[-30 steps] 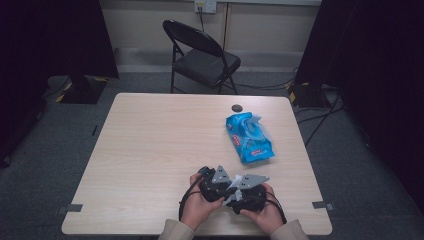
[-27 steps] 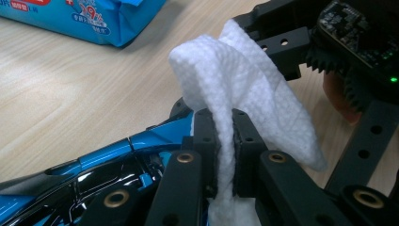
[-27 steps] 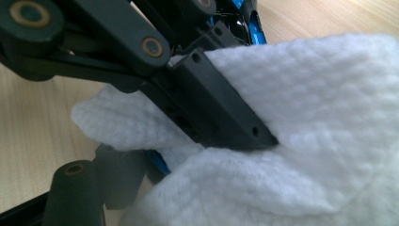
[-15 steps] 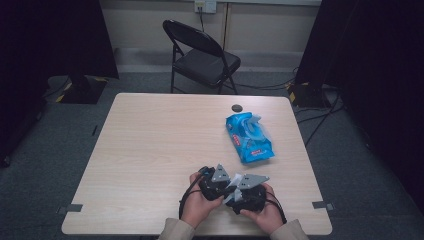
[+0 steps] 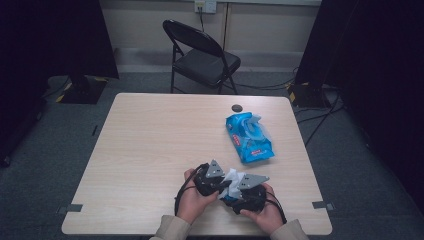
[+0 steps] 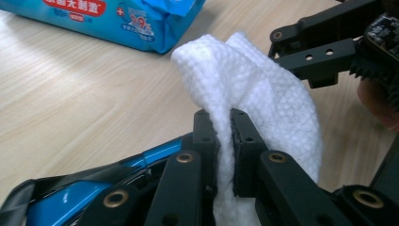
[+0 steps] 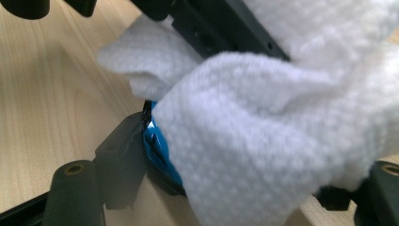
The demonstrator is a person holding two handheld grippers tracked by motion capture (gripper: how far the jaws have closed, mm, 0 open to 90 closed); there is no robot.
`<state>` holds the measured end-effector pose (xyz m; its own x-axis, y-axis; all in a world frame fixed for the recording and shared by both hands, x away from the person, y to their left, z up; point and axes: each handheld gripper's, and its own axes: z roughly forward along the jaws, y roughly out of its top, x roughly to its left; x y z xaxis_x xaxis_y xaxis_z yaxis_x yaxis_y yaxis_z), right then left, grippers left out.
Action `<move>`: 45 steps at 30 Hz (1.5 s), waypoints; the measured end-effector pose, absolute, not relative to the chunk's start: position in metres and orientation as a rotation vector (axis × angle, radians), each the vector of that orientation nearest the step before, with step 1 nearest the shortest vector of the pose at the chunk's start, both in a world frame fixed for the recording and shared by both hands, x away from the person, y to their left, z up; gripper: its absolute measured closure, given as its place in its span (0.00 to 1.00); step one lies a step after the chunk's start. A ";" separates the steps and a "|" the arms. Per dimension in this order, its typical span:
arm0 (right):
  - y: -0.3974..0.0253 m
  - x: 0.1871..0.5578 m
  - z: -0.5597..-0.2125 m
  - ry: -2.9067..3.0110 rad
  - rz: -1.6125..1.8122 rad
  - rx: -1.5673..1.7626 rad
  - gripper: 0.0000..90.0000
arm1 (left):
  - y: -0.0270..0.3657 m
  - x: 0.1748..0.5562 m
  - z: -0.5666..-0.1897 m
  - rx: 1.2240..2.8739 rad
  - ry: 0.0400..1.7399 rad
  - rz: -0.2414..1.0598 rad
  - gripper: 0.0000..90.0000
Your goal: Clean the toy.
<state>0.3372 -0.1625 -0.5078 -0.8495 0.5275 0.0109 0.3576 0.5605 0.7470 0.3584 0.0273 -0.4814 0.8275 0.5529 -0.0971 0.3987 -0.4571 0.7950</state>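
— Where is the wipe (image 6: pixel 254 89)?

— Near the table's (image 5: pixel 150 145) six o'clock edge, pinched between the left gripper's (image 6: pixel 225 141) pressed-together jaws; the pack (image 5: pixel 249 136) lies at about one o'clock. The right gripper (image 5: pixel 246 191) is draped — its state cannot be told.

— How should it be handled?

— The pinch should be kept firm, and the cloth drawn apart slowly, probably to unfold it.

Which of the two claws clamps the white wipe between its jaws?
The left claw: its jaws pinch the wipe. The right claw's grip is hidden.
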 end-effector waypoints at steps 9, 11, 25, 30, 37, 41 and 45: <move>-0.162 0.337 -0.508 2.580 1.162 0.743 0.28 | 0.032 0.363 -0.482 2.092 0.716 0.211 0.92; -0.162 0.337 -0.508 2.580 1.163 0.743 0.28 | 0.033 0.363 -0.482 2.088 0.718 0.212 0.92; -0.162 0.337 -0.508 2.580 1.163 0.744 0.28 | 0.036 0.364 -0.481 2.084 0.719 0.224 0.92; -0.162 0.337 -0.508 2.580 1.163 0.744 0.28 | 0.038 0.363 -0.482 2.068 0.726 0.218 0.92; -0.162 0.337 -0.508 2.580 1.162 0.743 0.28 | 0.049 0.365 -0.478 2.071 0.750 0.261 0.92; -0.162 0.337 -0.508 2.580 1.164 0.746 0.28 | 0.061 0.368 -0.476 2.083 0.777 0.298 0.93; -0.162 0.337 -0.508 2.580 1.163 0.746 0.28 | 0.074 0.371 -0.479 2.060 0.807 0.291 0.92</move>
<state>0.3371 -0.1624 -0.5077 -0.8486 0.5289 0.0123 0.3594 0.5592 0.7471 0.3706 0.0743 -0.4792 0.7615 0.6416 -0.0917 0.4358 -0.4022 0.8052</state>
